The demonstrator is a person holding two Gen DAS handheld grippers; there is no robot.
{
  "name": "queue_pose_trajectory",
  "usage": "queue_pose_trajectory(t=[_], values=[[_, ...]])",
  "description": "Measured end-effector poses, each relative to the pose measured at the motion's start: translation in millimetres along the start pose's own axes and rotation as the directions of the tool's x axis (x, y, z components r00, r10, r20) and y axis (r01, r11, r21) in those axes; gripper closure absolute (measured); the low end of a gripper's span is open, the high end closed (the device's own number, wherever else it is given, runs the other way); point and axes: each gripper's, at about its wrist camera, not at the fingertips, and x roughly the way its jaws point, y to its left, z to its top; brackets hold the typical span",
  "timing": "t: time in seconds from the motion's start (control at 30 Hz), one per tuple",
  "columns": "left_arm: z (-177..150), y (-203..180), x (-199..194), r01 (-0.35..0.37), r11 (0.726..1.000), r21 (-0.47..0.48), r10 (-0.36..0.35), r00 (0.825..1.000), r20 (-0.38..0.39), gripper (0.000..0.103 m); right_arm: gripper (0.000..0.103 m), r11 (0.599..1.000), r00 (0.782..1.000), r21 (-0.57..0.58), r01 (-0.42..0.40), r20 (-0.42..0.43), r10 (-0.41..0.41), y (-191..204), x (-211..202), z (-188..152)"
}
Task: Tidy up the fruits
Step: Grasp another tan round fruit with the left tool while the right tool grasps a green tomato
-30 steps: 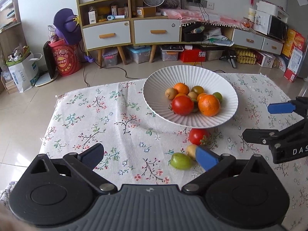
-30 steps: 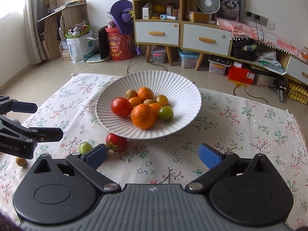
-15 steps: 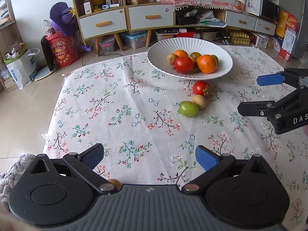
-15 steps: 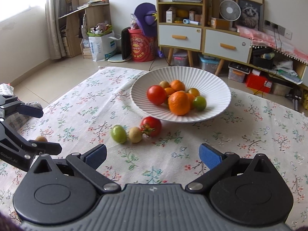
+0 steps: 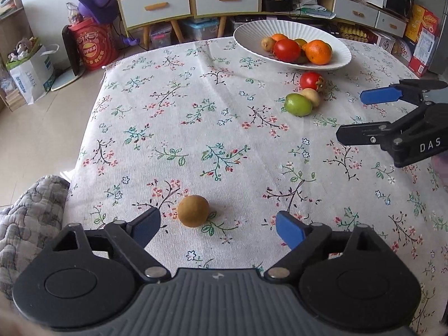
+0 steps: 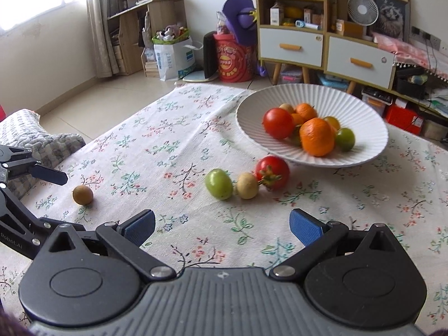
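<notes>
A small brown round fruit (image 5: pixel 193 210) lies on the floral cloth between the jaws of my left gripper (image 5: pixel 218 225), nearer the left pad; the jaws are closing and do not touch it. It also shows as the brown fruit (image 6: pixel 83 194) in the right wrist view. A green fruit (image 6: pixel 218 183), a yellowish fruit (image 6: pixel 247 185) and a red tomato (image 6: pixel 272 172) sit in a row beside the white ribbed bowl (image 6: pixel 366 106), which holds several fruits. My right gripper (image 6: pixel 222 228) hangs open above the cloth, short of that row.
The table's left edge (image 5: pixel 84 140) drops to the floor, with a grey quilted cushion (image 5: pixel 30 212) at the near corner. Cabinets (image 6: pixel 322 47), a red drum (image 6: pixel 232 58) and bags stand beyond the table.
Both grippers pulled back from the bowl and sank. The left one swung to the near left, bringing the brown fruit between its jaws, which have narrowed.
</notes>
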Motion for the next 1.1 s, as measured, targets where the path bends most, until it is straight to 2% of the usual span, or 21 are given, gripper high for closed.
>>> queue_pose_trajectory(t=[0.13,0.2,0.23,0.33,0.4,0.5,0.77,0.9,1.1], values=[[0.2,3.8,2.9,0.003,1.000,-0.021,-0.004,1.000,-0.014,0.041,0.001,0.999,0.999,0.043,-0.015,-0.039,0.017,1.7,10.8,0.5],[-0.4,6.5,3.8,0.004,0.999,-0.040,-0.005,1.000,-0.029,0.054,0.005,0.998,0.998,0.062,-0.016,-0.052,0.019,1.3,15.6,1.1],[-1.1,7.4,3.8,0.003,0.999,-0.047,-0.005,1.000,-0.031,0.056,0.007,0.998,0.998,0.068,-0.016,-0.055,0.020,1.4,17.4,1.4],[-2.2,10.4,4.3,-0.007,0.998,-0.064,0.005,1.000,-0.030,0.064,0.019,0.997,0.998,0.080,-0.010,-0.062,0.015,2.2,22.9,3.1],[-3.2,13.5,4.7,-0.006,0.997,-0.074,0.003,1.000,-0.030,0.074,0.028,0.998,0.998,0.062,0.006,-0.057,-0.002,3.9,26.2,5.6],[-3.2,16.4,6.8,0.007,0.996,-0.092,-0.010,1.000,-0.028,0.084,0.037,0.999,0.999,0.030,0.012,-0.053,-0.010,6.5,30.5,9.3],[-5.3,13.6,9.7,0.020,0.996,-0.085,-0.016,0.998,0.055,0.086,0.048,0.999,0.999,0.026,0.023,-0.040,-0.022,6.2,37.6,17.1],[-4.7,13.4,11.8,0.037,0.996,-0.078,-0.030,0.996,0.089,0.086,0.057,1.000,0.999,0.019,0.017,-0.040,-0.016,7.4,39.7,19.8],[-5.5,11.0,14.8,0.041,0.997,-0.062,-0.033,0.990,0.138,0.084,0.061,1.000,0.999,0.013,-0.005,-0.042,0.005,10.7,40.0,21.0]])
